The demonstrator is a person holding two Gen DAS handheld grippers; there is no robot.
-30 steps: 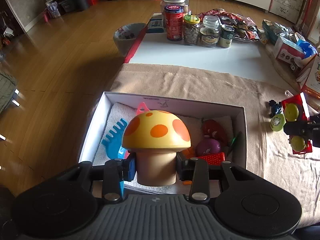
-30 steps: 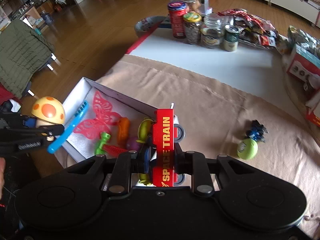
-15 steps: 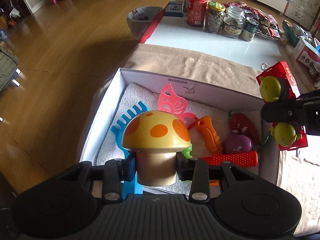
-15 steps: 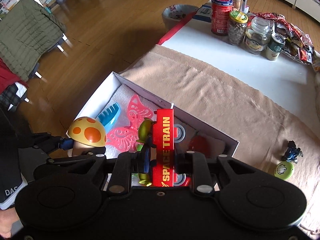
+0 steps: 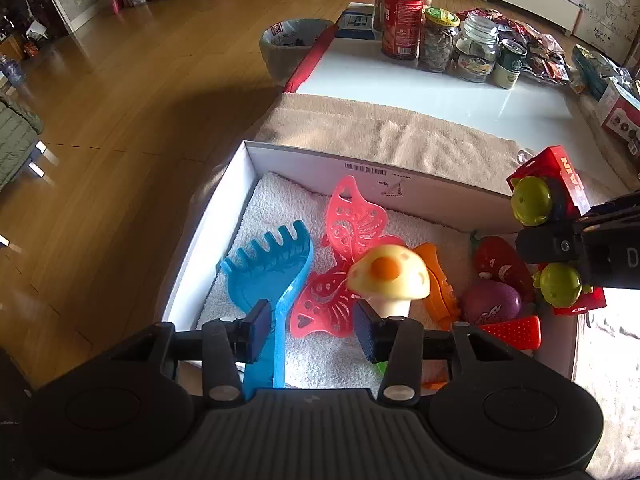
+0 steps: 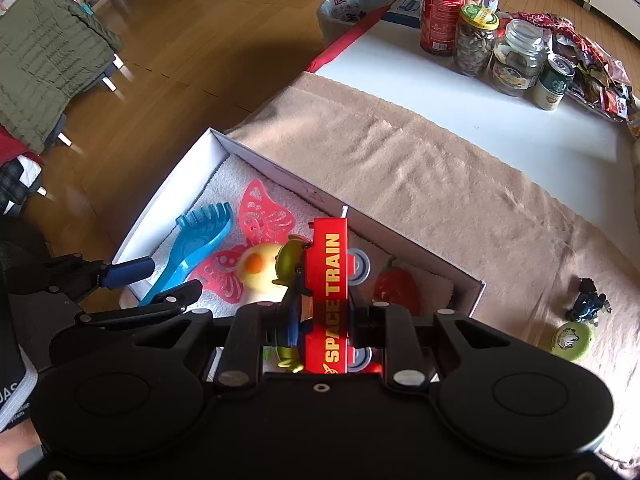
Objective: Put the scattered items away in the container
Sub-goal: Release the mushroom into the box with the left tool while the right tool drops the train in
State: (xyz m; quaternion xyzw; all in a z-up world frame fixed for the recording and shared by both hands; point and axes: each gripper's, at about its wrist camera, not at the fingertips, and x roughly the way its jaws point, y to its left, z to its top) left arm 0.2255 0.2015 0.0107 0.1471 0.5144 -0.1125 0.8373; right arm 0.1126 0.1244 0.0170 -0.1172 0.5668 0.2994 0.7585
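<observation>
And the yellow mushroom toy with orange spots (image 5: 387, 276) is away: the left gripper (image 5: 312, 330), jaws just opened and standing apart, has let it drop onto the white towel in the white cardboard box (image 5: 400, 178), where a second ago it was clamped by the stem. Over on the right, the right gripper (image 6: 320, 330) stays clamped on the red "SPACE TRAIN" toy (image 6: 328, 296), now carried in over the box. Next up, I'd say: lower it into free space and release.

Sunlight glares off the white tabletop (image 5: 440, 92); a broad shadow darkens the floor (image 5: 120, 120), edges bow, the mushroom (image 5: 388, 272) smears.
</observation>
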